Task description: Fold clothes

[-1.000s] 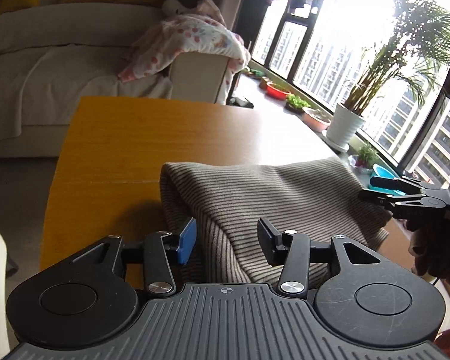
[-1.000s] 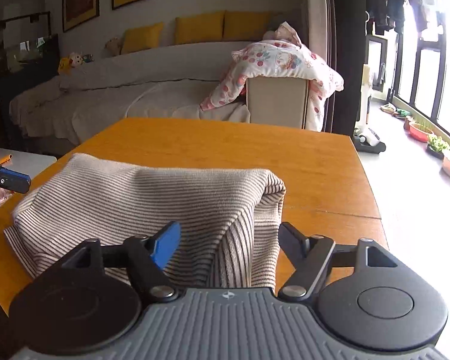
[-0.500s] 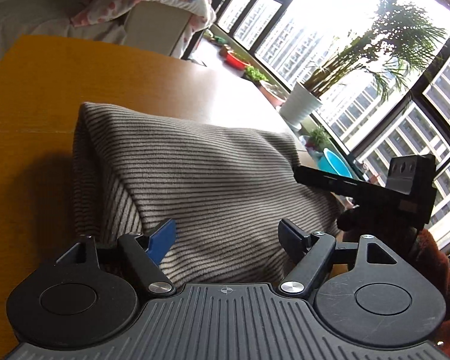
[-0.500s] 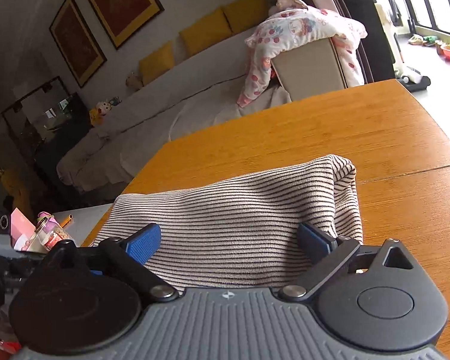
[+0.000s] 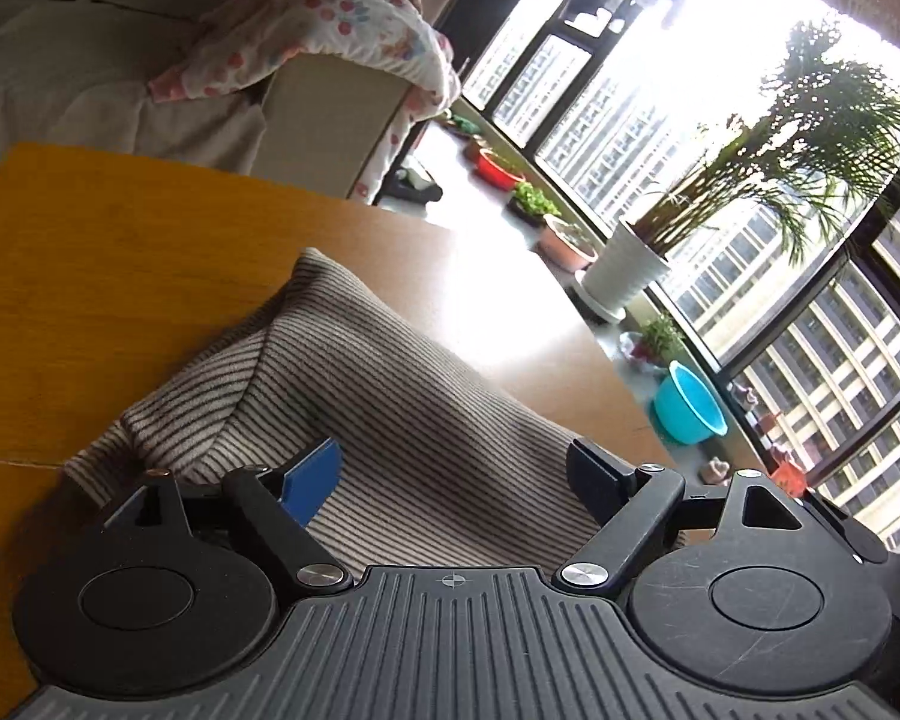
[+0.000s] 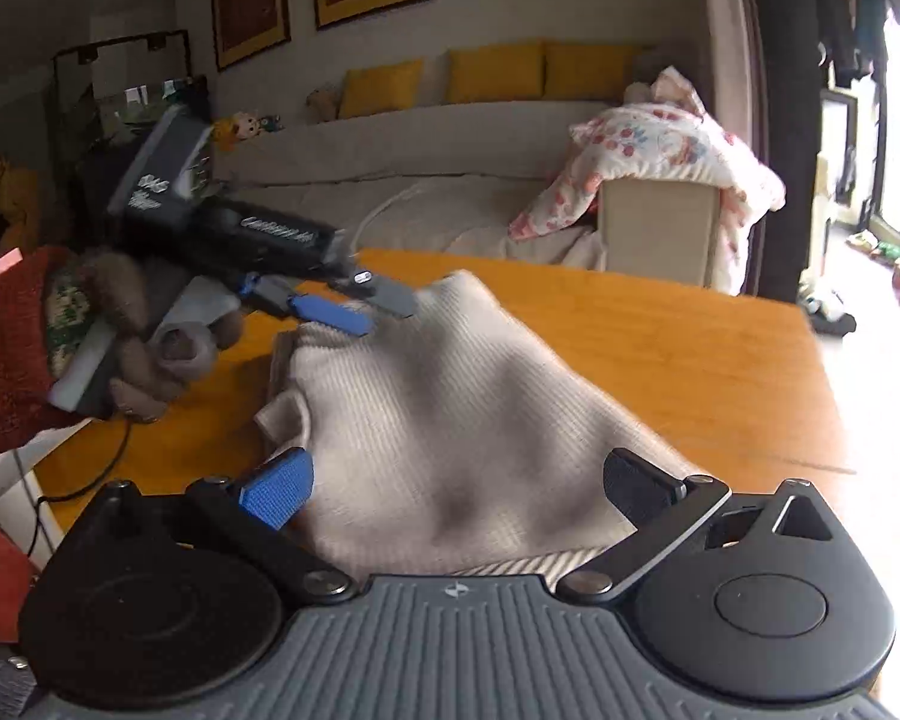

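Left wrist view: turquoise basin (image 5: 688, 409) beside wooden table (image 5: 120, 276), contents unclear.

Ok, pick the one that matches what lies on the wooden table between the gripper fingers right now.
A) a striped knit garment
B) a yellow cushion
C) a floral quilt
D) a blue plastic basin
A: a striped knit garment lies bunched on the wooden table, in front of the open left gripper; the right wrist view shows the same cloth.
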A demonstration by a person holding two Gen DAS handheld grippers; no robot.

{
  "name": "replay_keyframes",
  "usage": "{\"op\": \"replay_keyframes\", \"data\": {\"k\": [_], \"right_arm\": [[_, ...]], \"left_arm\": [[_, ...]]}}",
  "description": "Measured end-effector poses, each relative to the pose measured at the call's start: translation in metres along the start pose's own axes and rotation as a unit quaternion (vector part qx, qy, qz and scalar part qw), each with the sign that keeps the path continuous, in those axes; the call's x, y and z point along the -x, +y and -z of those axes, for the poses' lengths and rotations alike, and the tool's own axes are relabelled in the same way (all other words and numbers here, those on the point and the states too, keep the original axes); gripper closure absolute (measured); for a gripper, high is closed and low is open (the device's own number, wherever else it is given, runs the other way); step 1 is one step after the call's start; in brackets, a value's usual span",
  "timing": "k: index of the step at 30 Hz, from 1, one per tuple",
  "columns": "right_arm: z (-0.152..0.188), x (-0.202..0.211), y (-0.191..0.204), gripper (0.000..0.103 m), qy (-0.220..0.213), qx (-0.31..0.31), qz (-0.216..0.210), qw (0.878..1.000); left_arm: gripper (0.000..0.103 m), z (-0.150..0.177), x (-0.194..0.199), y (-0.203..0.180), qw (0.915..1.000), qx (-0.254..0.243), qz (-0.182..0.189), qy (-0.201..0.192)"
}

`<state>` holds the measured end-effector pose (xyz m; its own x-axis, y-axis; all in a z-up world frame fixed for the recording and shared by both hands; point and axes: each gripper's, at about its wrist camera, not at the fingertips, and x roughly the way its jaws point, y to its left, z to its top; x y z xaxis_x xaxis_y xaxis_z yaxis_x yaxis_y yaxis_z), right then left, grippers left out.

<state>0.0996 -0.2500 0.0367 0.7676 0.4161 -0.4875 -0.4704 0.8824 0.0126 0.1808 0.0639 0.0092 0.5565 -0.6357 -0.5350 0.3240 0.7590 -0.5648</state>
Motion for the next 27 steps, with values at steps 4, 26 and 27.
{"op": "replay_keyframes", "data": {"k": [4,26,27], "right_arm": [[0.005,-0.024,-0.029,0.000,0.012,0.023,0.105,0.994],[0.034,0.022,0.052,0.000,0.002,0.047,0.035,0.998],[0.028,0.020,0.048,0.000,-0.003,0.034,0.032,0.999]], "left_arm": [[0.009,0.033,0.006,-0.010,0.9979,0.018,0.052,0.035],[0.013,0.022,-0.015,-0.032,0.9862,-0.111,-0.122,0.010],[0.013,0.026,-0.011,-0.036,0.9846,-0.122,-0.124,0.008]]}}
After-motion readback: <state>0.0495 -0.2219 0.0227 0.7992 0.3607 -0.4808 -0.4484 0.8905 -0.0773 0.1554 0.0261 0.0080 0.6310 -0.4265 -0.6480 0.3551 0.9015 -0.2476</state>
